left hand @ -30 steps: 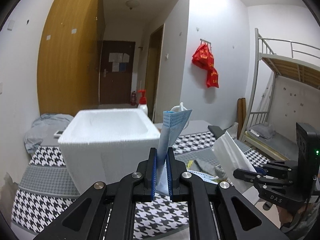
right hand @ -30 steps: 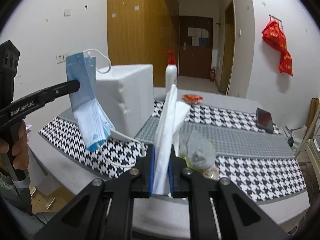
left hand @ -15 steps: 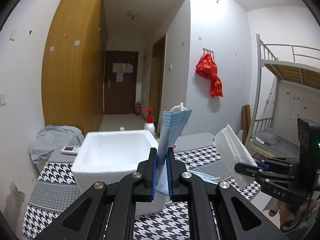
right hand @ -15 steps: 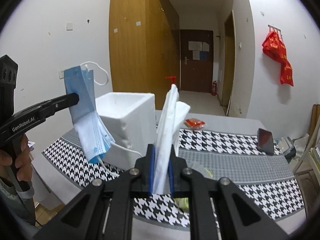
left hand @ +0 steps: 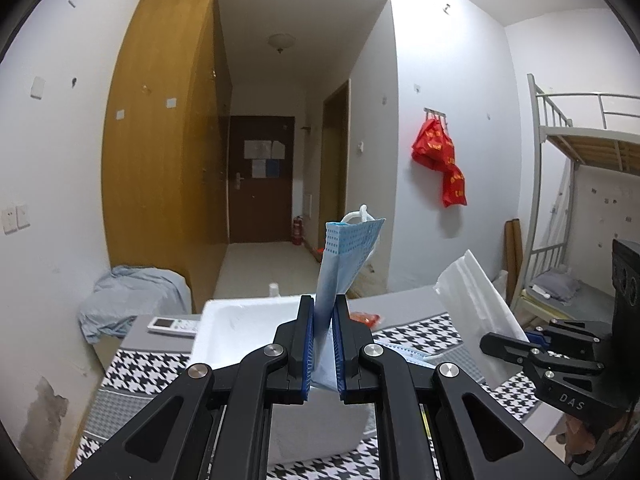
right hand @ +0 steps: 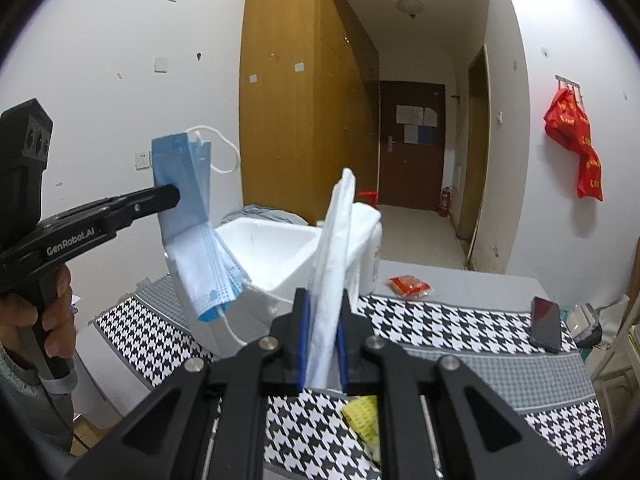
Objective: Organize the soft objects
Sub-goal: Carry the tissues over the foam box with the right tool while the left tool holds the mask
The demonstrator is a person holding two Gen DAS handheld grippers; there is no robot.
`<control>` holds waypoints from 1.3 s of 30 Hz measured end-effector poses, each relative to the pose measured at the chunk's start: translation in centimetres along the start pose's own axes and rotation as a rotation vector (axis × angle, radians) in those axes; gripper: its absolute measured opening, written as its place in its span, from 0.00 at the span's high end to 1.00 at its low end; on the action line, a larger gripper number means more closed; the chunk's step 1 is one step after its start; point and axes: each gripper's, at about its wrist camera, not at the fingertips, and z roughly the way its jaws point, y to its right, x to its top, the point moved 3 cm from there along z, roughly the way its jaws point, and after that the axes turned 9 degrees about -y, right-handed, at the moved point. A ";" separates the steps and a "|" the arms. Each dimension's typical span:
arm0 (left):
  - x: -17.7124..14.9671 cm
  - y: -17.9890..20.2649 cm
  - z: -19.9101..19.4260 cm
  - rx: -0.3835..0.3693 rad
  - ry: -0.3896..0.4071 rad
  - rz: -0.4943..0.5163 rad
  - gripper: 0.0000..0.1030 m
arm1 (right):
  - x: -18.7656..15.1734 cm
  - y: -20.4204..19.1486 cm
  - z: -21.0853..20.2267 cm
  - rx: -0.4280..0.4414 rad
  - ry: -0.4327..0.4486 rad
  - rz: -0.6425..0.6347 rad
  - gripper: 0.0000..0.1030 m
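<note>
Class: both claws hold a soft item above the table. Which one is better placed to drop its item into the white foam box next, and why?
Left, probably. The left claw holds the blue mask directly over the foam box; the right claw's white cloth sits beside it.

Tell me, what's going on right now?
Left tongs shut on blue face mask. Right tongs shut on white cloth. Foam box open below, nothing blocking.

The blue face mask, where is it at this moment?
The blue face mask hangs pinched in the left gripper, above the table's left part, beside the white foam box.
</note>
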 end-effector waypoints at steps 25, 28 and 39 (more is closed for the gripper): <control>1.1 -6.8 0.1 0.177 0.027 -0.098 0.91 | 4.4 -4.3 5.0 0.124 0.008 -0.076 0.85; 1.1 -7.5 0.2 0.187 0.026 -0.107 0.91 | 4.7 -4.6 5.9 0.134 -0.006 -0.079 0.85; 0.8 -9.2 1.0 0.217 0.017 -0.125 0.90 | 5.6 -5.5 8.6 0.151 -0.040 -0.089 0.85</control>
